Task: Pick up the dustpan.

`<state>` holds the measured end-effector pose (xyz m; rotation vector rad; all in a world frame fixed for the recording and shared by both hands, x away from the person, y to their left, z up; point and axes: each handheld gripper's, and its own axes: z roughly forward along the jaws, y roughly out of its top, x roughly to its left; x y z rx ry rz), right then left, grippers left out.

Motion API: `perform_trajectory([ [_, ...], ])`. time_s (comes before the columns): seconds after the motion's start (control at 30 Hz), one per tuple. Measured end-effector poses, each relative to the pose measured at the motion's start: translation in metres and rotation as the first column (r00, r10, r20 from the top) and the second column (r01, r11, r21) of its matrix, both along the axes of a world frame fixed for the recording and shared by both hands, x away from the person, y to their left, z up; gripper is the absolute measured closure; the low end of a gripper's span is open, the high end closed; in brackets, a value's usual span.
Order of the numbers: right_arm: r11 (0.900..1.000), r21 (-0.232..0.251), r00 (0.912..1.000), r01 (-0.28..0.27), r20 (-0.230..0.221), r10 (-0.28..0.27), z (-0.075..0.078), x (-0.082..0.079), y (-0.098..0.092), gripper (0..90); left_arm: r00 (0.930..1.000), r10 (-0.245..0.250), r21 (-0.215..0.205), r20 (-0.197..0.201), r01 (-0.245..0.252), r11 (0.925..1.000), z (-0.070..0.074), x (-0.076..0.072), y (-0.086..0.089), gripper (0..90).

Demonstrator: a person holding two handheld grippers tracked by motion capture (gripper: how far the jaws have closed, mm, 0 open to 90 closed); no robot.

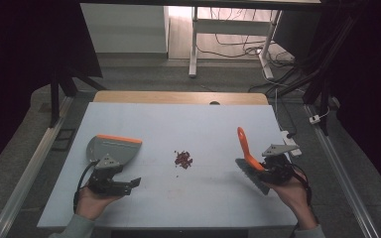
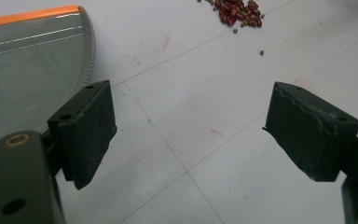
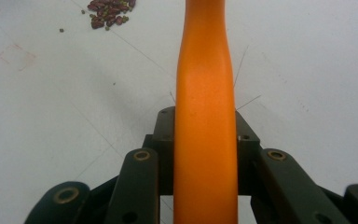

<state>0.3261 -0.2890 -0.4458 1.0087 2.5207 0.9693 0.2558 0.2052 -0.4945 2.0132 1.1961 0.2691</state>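
Your right gripper (image 1: 270, 171), lower right of the high view, is clamped on the orange brush handle (image 1: 245, 146). Your left gripper (image 1: 129, 184), lower left, stands wide with nothing between its jaws, just beside the dustpan (image 1: 111, 148). The beans (image 1: 183, 159) lie mid-table.

Even overhead light brightens the table (image 1: 178, 124) (surroundings fall dark), shadows soft, both gripper views slightly blurred.
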Motion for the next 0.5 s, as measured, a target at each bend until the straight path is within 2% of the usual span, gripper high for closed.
perform_trajectory([
  [0.5,1.0,0.003,1.0,-0.002,0.005,0.002,-0.0004,-0.0007,0.0009,70.8,0.9998,-0.013,0.001,0.013,0.013,0.9999,0.0045,-0.0017,0.0006,16.8],
])
